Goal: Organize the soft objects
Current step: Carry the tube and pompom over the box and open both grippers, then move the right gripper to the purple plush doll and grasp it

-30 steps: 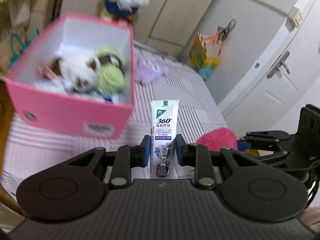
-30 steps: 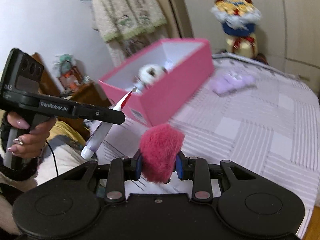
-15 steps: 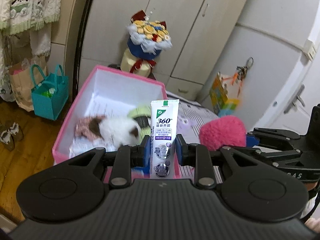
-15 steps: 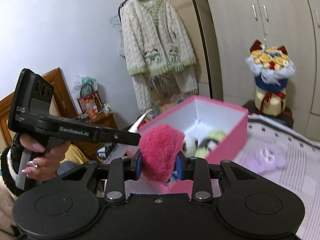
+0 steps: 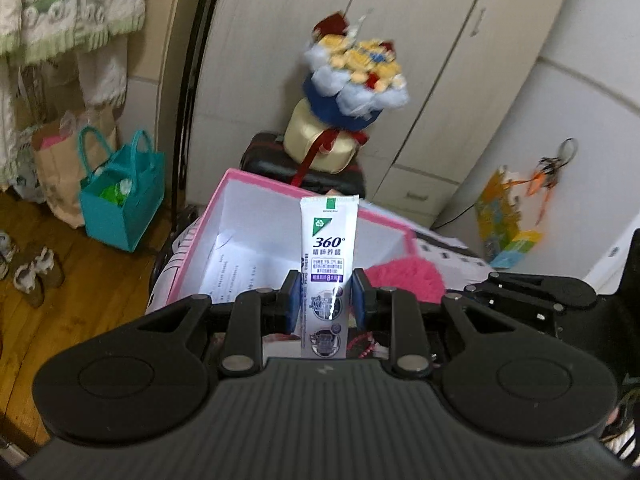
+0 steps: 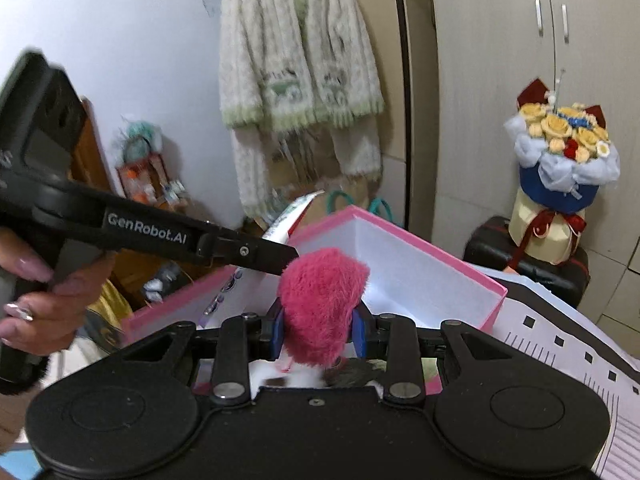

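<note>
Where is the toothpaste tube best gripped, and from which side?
Low on its flat body, as the left gripper holds the toothpaste tube now: fingers across the narrow width from either edge, since it stands upright and its broad printed face gives flat contact.

Toothpaste tube (image 5: 328, 256) reads "360°"; left gripper (image 6: 276, 261) "GenRobot.AI".

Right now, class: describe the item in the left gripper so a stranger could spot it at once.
Find the pink box with white walls in front of the wardrobe. Above its near edge, the left gripper pinches an upright toothpaste tube. Unlike the fluffy pink pompom beside it, it is flat, white and printed "360".
</note>
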The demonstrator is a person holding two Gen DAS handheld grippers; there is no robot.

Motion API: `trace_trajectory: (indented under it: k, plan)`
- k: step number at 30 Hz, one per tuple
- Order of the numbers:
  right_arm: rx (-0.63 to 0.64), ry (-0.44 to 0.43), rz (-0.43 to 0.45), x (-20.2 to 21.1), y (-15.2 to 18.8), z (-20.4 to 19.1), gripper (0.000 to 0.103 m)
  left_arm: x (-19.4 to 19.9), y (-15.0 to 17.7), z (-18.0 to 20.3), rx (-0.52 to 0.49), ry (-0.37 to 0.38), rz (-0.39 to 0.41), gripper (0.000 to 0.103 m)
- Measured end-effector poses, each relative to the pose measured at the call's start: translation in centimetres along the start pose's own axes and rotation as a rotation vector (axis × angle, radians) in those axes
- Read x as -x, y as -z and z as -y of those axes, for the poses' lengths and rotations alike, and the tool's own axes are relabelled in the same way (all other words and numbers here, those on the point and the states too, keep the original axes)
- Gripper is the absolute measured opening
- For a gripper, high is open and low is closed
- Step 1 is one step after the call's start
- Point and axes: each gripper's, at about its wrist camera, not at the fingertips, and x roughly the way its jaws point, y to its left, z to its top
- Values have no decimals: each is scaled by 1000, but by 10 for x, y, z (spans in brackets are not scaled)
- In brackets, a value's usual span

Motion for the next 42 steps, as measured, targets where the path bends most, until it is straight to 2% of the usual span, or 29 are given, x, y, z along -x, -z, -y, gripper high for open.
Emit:
trace_trajectory:
  k: [3, 8, 12, 14, 16, 17, 18, 23, 34, 38, 42]
  plan:
    - [16, 10, -45, -21, 2, 3, 37, -23, -3, -8, 5, -25, -43, 25]
    - [34, 17, -100, -40, 5, 3, 37, -39, 1, -17, 17, -38, -86, 25]
    - [26, 14, -111, -44, 4, 4, 42, -40, 5, -18, 12, -56, -82, 25]
    - [23, 9, -99, -40, 4, 3, 44, -34, 6, -16, -6, -76, -52, 31]
    - [7, -3, -67, -31, 4, 5, 48, -24, 7, -12, -36, -79, -23, 37]
    - [-6, -11, -51, -26, 4, 6, 54, -17, 7, -9, -50, -82, -6, 41]
    - [-22, -21, -31, -20, 4, 8, 56, -10, 9, -6, -67, -83, 8, 42]
    - [-71, -37, 23, 15, 7, 11, 56, 23, 13, 9, -134, -88, 34, 45]
    - [-93, 49, 102, 127, 28, 10, 60, 101, 39, 51, -254, -53, 77, 50]
    - [-124, 66, 112, 160, 39, 14, 65, 119, 51, 76, -309, -25, 84, 53]
    - [-150, 85, 123, 185, 52, 19, 73, 124, 61, 102, -352, 14, 55, 57]
